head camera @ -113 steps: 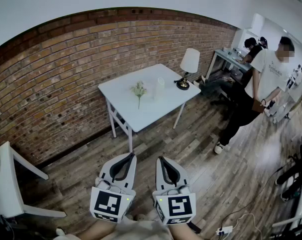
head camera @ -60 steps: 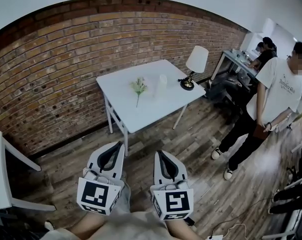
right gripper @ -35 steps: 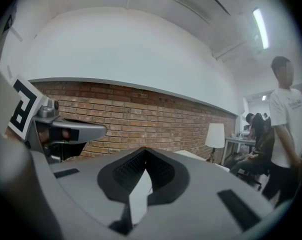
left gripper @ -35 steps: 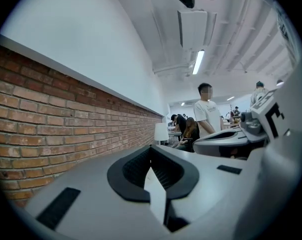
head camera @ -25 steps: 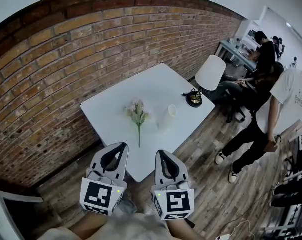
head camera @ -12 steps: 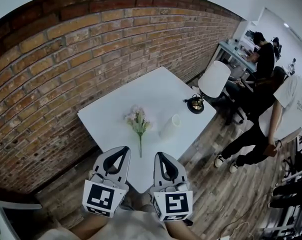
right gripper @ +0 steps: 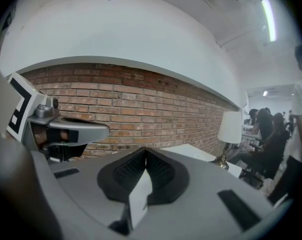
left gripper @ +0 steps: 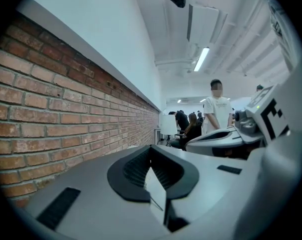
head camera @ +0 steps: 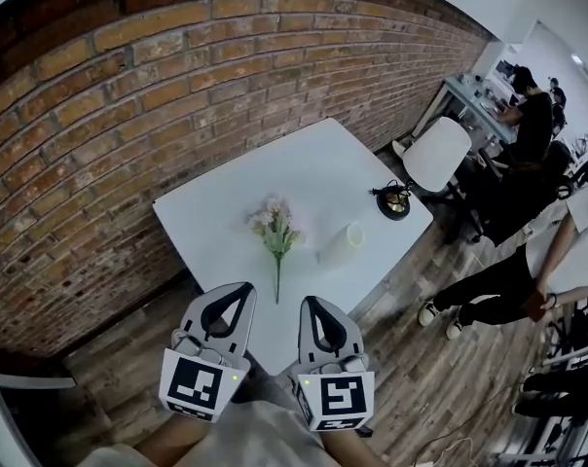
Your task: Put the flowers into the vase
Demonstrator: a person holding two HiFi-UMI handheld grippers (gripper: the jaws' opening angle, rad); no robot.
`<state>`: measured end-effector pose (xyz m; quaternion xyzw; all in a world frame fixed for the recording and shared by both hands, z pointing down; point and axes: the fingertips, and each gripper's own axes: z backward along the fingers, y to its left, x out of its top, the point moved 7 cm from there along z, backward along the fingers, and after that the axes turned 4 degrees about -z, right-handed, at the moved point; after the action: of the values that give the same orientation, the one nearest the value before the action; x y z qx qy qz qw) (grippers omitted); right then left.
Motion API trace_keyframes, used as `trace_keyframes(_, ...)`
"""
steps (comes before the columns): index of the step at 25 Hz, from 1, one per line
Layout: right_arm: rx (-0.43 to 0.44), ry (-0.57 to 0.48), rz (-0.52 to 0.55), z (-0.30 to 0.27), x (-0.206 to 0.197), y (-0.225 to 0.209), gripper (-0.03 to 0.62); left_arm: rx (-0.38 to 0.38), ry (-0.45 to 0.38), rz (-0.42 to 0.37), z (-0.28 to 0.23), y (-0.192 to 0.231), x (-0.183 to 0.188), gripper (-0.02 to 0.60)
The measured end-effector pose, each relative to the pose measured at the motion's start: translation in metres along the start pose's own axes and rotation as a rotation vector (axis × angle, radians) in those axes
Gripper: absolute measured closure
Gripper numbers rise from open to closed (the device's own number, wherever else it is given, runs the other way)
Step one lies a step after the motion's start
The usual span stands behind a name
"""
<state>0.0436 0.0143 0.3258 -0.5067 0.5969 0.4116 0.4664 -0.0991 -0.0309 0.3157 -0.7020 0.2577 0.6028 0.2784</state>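
Left gripper [head camera: 243, 290] and right gripper [head camera: 310, 305], both clenched and empty. The flowers [head camera: 275, 230] lie on the surface [head camera: 206, 212] just beyond, stem pointing near, between them; vase [head camera: 345, 245] to the right.

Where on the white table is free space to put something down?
The far half of the table, between the brick wall and the flowers, is bare. Crowded: the right side, with vase and lamp.

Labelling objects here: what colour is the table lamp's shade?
White; the lampshade shows best in the head view.
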Motion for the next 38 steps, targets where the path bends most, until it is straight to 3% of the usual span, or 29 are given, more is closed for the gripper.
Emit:
trace_keyframes(15,0.084,0.167,0.0,-0.068,-0.022,-0.02,0.543,0.008,0.047,-0.006,-0.04,0.016,-0.013,0.574)
trace_keyframes(38,0.072,0.436,-0.063,-0.18,-0.092,-0.045,0.51,0.019,0.114,0.026,-0.082,0.045,-0.033,0.574)
